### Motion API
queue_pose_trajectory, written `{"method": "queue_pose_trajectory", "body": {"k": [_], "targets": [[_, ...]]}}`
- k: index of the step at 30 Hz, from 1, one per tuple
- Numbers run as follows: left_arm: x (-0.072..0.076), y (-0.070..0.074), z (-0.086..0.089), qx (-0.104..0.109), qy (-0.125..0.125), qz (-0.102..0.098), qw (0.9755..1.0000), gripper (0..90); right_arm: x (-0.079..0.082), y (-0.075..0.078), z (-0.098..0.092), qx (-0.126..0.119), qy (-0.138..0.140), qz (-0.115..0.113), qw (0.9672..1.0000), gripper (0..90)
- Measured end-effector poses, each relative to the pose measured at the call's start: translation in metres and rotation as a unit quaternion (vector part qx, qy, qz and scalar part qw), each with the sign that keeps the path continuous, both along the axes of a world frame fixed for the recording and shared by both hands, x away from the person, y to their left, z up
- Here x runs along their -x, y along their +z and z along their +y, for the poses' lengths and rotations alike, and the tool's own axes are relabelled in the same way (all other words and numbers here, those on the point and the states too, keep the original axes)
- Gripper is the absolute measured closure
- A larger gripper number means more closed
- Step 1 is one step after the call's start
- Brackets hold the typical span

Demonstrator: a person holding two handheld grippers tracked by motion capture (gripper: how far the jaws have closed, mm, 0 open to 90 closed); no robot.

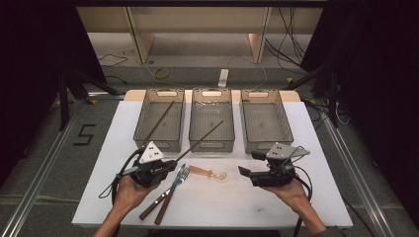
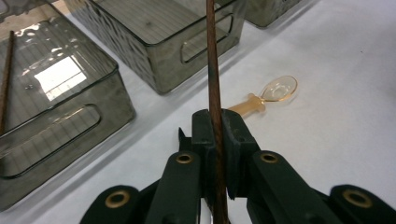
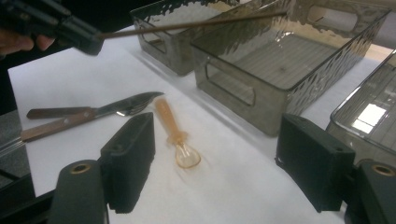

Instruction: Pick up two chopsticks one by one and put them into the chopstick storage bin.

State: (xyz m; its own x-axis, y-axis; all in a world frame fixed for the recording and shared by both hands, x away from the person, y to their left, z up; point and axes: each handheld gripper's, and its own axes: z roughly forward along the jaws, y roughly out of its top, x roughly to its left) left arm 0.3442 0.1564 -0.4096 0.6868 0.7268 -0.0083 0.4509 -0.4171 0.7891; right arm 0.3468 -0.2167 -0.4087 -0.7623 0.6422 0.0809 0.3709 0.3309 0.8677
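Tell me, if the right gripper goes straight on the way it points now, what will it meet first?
Probably the amber spoon on the white table: it lies ahead between the right gripper's open jaws. Depth is unclear.

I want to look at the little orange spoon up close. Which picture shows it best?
The right gripper view: the orange spoon lies whole and close between the open tool's jaws, bowl toward the camera. The left gripper view shows it farther off, its handle end hidden behind the tool. In the high view it is tiny.
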Motion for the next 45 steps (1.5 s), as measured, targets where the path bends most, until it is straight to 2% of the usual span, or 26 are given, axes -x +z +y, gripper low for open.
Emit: {"method": "queue_pose_trajectory", "body": {"k": [8,10,16,21,25,31,34,37,42,45], "targets": [[-0.013,0.009,0.018,0.019,0.039,-0.01,0.999,84.3,0.012,-0.008,-0.005,0.003,0.004,0.011,0.9999,28.3],[-0.018,0.01,0.023,0.026,0.053,-0.011,0.9982,84.3,0.015,-0.009,-0.006,0.003,0.005,0.011,0.9999,27.8],[-0.038,0.013,0.031,0.029,0.087,-0.017,0.9956,84.3,0.021,-0.011,-0.008,0.002,0.003,0.007,1.0,27.0],[-0.058,0.017,0.033,0.03,0.109,-0.015,0.9935,84.3,0.026,-0.012,-0.013,-0.003,-0.001,0.004,1.0,27.0],[-0.072,0.017,0.038,0.039,0.126,-0.008,0.9912,84.3,0.029,-0.011,-0.016,-0.007,-0.003,0.003,1.0,27.0],[-0.087,0.014,0.042,0.036,0.147,-0.001,0.9884,84.3,0.035,-0.011,-0.018,-0.01,0.001,0.002,0.9999,27.0],[-0.093,0.013,0.044,0.026,0.157,0.0,0.9873,84.3,0.037,-0.012,-0.018,-0.008,0.001,0.002,1.0,27.0],[-0.098,0.012,0.047,0.03,0.165,0.004,0.9858,84.2,0.038,-0.012,-0.018,-0.008,0.004,0.002,1.0,27.0],[-0.106,0.01,0.05,0.023,0.167,0.013,0.9856,84.2,0.04,-0.013,-0.018,-0.008,0.007,0.003,0.9999,27.0],[-0.111,0.008,0.051,0.023,0.173,0.022,0.9844,84.2,0.041,-0.013,-0.017,-0.006,0.012,0.005,0.9999,27.0]]}}
